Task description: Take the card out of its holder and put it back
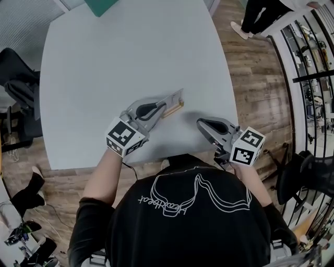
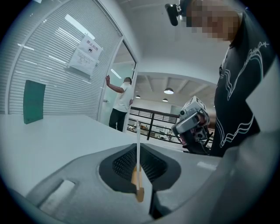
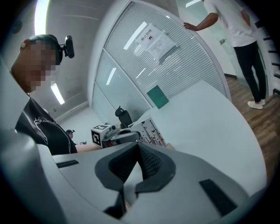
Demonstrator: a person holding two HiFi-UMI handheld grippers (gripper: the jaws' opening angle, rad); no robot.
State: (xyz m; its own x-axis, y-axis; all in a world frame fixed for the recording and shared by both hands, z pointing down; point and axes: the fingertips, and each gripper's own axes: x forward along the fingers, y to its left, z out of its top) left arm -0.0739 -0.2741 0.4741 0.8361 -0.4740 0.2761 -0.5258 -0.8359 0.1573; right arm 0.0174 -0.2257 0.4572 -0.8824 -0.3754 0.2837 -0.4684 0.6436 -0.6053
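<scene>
A white card stands on edge in a small wooden holder on the grey table. My left gripper is shut on the card's near end. In the left gripper view the card shows edge-on between the pads, with the wooden holder below it. My right gripper rests low over the table to the right of the holder, shut and holding nothing, pointing left. The right gripper view shows the printed card beyond my right gripper.
A green object lies at the table's far edge. A person stands on the wooden floor beyond the table's far right corner. Black chairs stand at the left and at the right. A railing runs along the right.
</scene>
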